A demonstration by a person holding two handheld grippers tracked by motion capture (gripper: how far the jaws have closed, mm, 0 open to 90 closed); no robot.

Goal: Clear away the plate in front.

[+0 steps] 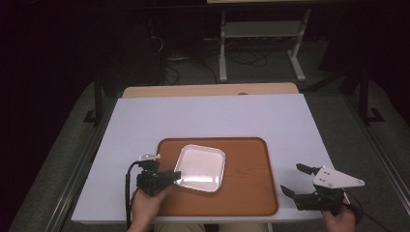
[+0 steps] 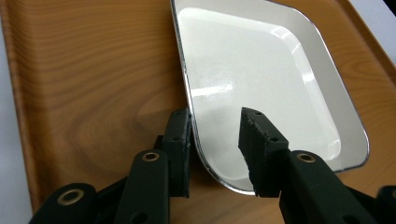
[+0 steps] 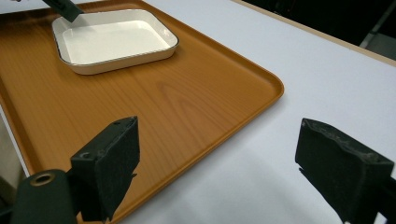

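On the near half of the white table (image 1: pixel 212 118) lies a wood-grain orange tray (image 1: pixel 246 188), and on its left part sits a shallow white square dish (image 1: pixel 200 167) with a thin dark rim, flat on the tray floor and level. The left gripper (image 1: pixel 175 176) comes in from the near left, held in the person's left hand (image 1: pixel 145 203), and its jaws straddle the dish's near left corner. In the left gripper view, one jaw stands outside the rim, close against it, while the other hangs over the white inside of the dish (image 2: pixel 261 84); there is a clear gap between that inner pad and the rim, so the jaws are parted around the edge rather than pinching it. The tray (image 2: pixel 93 70) shows bare wood grain to the left of the dish.

The right gripper (image 1: pixel 297 180) rests well apart, over bare table just off the tray's near right corner, held by the right hand (image 1: pixel 341 220). Its jaws are spread wide with nothing between them, and the right gripper view looks across the tray (image 3: pixel 187 102) towards the dish (image 3: pixel 114 39) at the far side.
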